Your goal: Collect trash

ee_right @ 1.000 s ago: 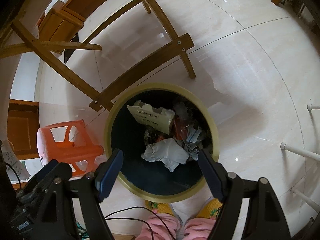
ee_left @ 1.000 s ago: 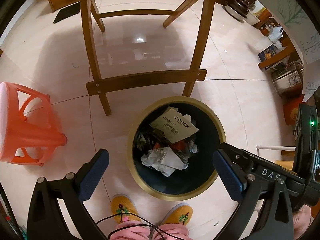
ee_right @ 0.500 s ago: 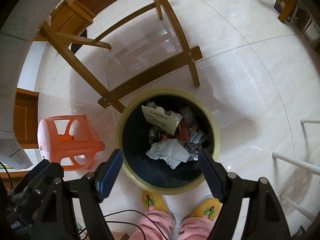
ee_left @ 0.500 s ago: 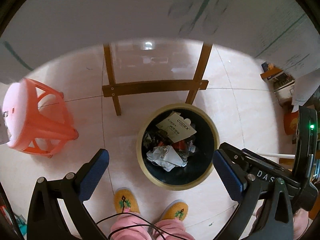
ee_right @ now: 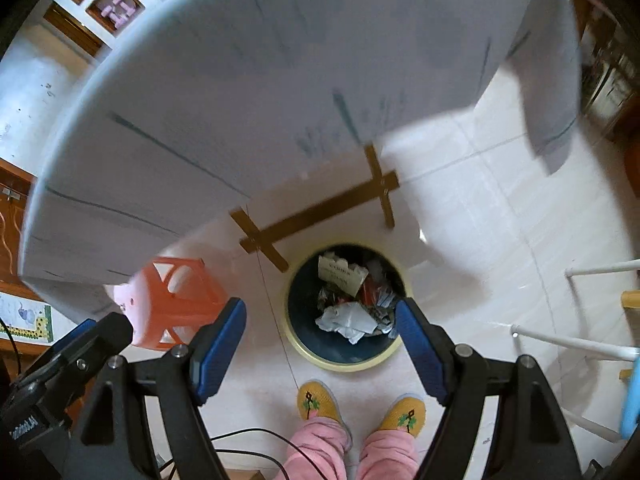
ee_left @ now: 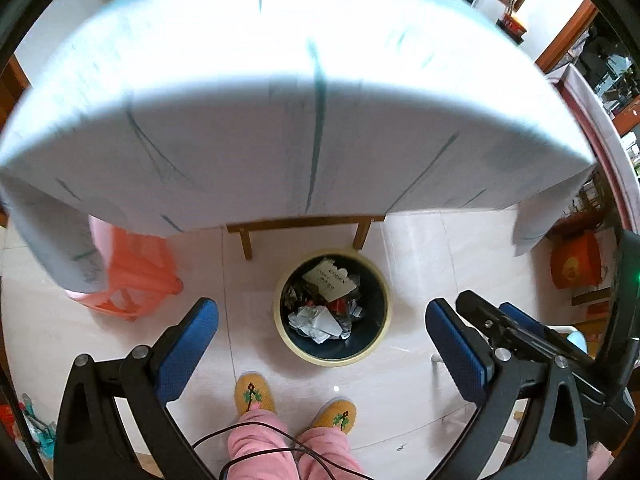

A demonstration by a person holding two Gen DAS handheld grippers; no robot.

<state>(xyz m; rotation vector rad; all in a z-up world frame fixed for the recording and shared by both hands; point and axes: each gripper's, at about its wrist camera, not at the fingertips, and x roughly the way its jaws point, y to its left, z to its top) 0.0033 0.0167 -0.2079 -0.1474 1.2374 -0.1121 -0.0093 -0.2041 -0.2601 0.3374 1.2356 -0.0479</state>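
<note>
A round trash bin (ee_left: 382, 308) with a yellow rim and dark inside stands on the tiled floor, far below both grippers. It holds crumpled white paper (ee_left: 316, 322), a white "CODEX" card (ee_left: 330, 278) and other scraps. It also shows in the right wrist view (ee_right: 296, 332), with the crumpled paper (ee_right: 348, 320) inside. My left gripper (ee_left: 322, 350) is open and empty, high above the bin. My right gripper (ee_right: 320, 350) is open and empty too.
A table under a white cloth (ee_left: 280, 100) fills the upper view, its wooden legs (ee_left: 302, 224) behind the bin. An orange plastic stool (ee_left: 136, 276) stands at the left. The person's yellow slippers (ee_left: 254, 394) are just in front of the bin. White rails (ee_right: 576, 344) are at the right.
Both grippers have risen well above the bin, which now looks much smaller. The table's cloth top has come into view. Both grippers stay open.
</note>
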